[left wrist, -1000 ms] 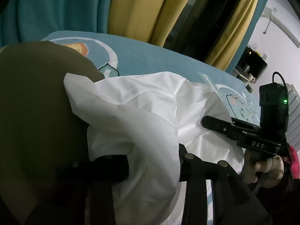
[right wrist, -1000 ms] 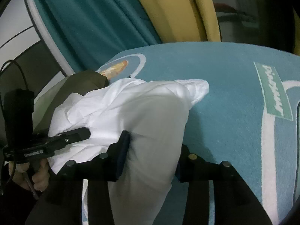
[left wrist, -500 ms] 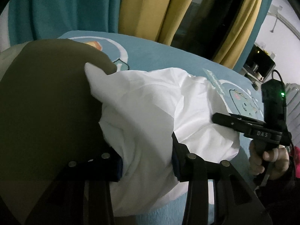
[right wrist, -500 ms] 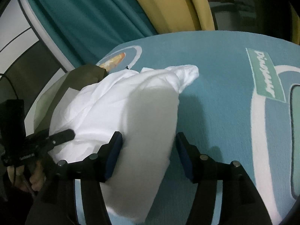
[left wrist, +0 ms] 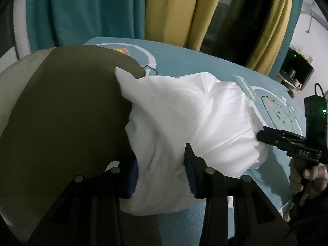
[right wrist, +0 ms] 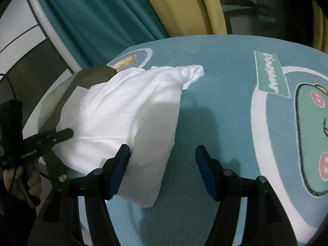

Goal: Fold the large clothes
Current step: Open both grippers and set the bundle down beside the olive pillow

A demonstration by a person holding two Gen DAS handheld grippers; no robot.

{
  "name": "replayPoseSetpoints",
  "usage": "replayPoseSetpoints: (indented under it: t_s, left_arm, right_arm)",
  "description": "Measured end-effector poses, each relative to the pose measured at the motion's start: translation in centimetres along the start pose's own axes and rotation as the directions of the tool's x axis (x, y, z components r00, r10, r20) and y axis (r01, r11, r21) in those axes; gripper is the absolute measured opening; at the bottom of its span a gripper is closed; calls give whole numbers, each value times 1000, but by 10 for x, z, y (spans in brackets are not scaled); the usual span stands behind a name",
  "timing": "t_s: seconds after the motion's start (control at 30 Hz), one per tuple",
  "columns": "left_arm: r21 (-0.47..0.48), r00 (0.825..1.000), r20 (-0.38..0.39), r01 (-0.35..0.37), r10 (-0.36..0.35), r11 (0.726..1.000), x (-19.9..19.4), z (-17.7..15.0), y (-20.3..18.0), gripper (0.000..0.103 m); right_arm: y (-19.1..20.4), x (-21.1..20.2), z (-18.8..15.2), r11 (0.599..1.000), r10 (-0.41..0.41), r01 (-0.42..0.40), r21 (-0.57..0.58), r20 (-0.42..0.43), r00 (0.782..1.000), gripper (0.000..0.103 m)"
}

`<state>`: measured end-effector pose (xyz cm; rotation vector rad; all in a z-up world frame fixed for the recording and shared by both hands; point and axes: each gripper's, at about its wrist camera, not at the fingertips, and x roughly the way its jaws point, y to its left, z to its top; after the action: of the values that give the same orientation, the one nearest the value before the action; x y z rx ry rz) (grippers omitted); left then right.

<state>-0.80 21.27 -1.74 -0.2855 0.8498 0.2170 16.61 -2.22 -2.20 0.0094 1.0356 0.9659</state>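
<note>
A crumpled white garment [left wrist: 194, 119] lies bunched on the blue printed mat [left wrist: 196, 61], partly over an olive-green garment [left wrist: 61, 119]. My left gripper [left wrist: 161, 172] has its fingers spread with white cloth bulging between them. In the right wrist view the white garment [right wrist: 131, 110] rests on the mat [right wrist: 225, 94]. My right gripper [right wrist: 163, 168] is open; its left finger [right wrist: 120, 168] sits by the cloth's edge, its right finger over bare mat. Each gripper shows in the other's view: the right one [left wrist: 274, 137], the left one [right wrist: 61, 133].
Teal and yellow curtains [left wrist: 164, 10] hang behind the mat. A dinosaur print and green label [right wrist: 270, 75] mark the mat's right side. A dark shelf with small items [left wrist: 295, 73] stands at the far right. The olive garment lies over a pale one [right wrist: 51, 94].
Both grippers have opened and drawn back from the white garment, which has dropped onto the mat. The right gripper has pulled to the right, off the cloth.
</note>
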Motion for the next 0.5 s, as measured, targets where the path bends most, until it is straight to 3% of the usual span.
replayPoseSetpoints:
  t_s: [0.23,0.37,0.5]
  left_arm:
    - [-22,998,42,-40,41,999,-20,-6,2,42]
    - [-24,989,85,-123,124,992,-35,-11,0,42]
    - [-40,984,119,-127,131,991,-50,-17,-2,42]
  right_arm:
    - [-4,-17,-9,1000,-20,20,-3,4,1000,67]
    - [-7,-29,-15,999,-52,52,-2,10,999,68]
    - [-14,-42,-22,997,-75,75,9,16,997,68]
